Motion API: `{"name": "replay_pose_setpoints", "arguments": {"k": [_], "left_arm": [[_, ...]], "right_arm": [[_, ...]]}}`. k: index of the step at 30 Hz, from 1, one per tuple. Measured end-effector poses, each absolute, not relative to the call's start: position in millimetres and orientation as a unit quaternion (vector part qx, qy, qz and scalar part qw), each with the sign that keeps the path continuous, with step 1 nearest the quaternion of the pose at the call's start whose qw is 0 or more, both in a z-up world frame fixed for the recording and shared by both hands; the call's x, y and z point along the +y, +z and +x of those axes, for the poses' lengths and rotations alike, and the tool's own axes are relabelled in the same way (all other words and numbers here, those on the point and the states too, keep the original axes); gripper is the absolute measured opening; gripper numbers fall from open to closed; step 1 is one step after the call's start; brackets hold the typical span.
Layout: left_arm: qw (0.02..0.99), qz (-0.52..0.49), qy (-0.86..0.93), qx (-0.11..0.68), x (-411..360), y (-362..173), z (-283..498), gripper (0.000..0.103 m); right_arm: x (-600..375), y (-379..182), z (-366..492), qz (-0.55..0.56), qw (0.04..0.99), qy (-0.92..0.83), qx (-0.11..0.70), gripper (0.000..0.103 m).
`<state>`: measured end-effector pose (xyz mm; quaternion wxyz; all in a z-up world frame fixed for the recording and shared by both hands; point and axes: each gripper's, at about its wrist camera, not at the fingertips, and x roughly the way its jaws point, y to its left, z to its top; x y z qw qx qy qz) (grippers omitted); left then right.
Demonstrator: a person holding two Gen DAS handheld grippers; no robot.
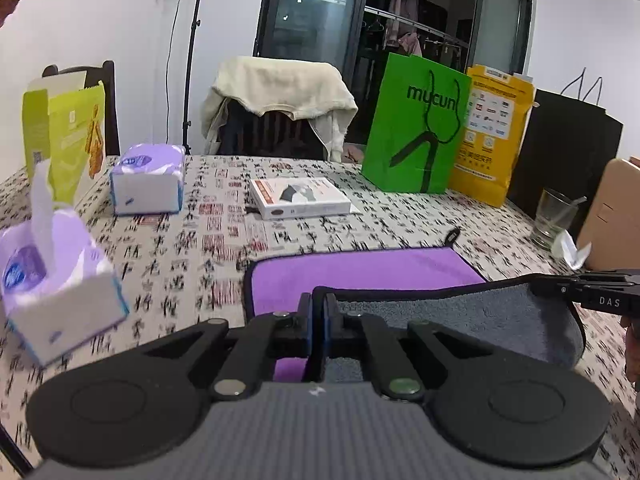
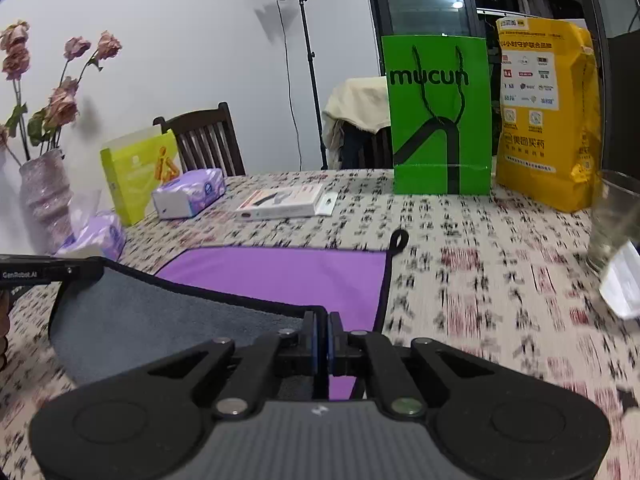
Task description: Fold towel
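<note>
The towel (image 1: pixel 360 272) is purple on one face and grey on the other, with black trim and a small hanging loop. It lies on the patterned tablecloth (image 1: pixel 192 240). Its near edge is lifted, showing the grey face (image 1: pixel 480 320). My left gripper (image 1: pixel 319 308) is shut on the near left corner. My right gripper (image 2: pixel 322 328) is shut on the near right corner, and it also shows in the left wrist view (image 1: pixel 560 288). In the right wrist view the towel (image 2: pixel 280 272) has its far half flat and its grey underside (image 2: pixel 140 320) hangs between both grippers.
An open tissue box (image 1: pixel 52 280) stands near left, a sealed tissue pack (image 1: pixel 148 180) and a white flat box (image 1: pixel 300 196) farther back. A green paper bag (image 1: pixel 416 128), yellow bag (image 1: pixel 492 136) and drinking glass (image 1: pixel 554 216) stand at right. A flower vase (image 2: pixel 44 196) is far left.
</note>
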<state>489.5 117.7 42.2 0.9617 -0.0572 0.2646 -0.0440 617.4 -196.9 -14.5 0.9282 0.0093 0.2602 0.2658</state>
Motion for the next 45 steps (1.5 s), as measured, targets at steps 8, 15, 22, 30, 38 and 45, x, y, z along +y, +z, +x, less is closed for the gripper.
{"name": "replay_pose_setpoints", "arguments": {"k": [8,15,22,30,38,45], "left_arm": [[0.960,-0.065,-0.039,0.270,130,43,540,0.006],[0.949,-0.083,-0.040,0.301,146,28,597,0.006],[0.943,-0.078,-0.034,0.321,154,13,632,0.008],[0.952,-0.070,-0.013,0.298,162,15,621,0.085],[0.955,-0.052,-0.020,0.293,153,28,582,0.102],[0.956,-0.055,-0.002,0.288,153,32,542,0.103]], "right_arm": [[-187,-12,672,0.010,0.925,0.268,0.271,0.005],[-172,-17,723,0.004,0.922,0.265,0.284,0.005],[-156,-34,767,-0.006,0.916,0.256,0.309,0.006],[-166,-38,774,0.026,0.925,0.226,0.304,0.053],[-178,-21,741,0.013,0.925,0.233,0.300,0.078],[-185,-18,695,-0.014,0.923,0.241,0.299,0.090]]}}
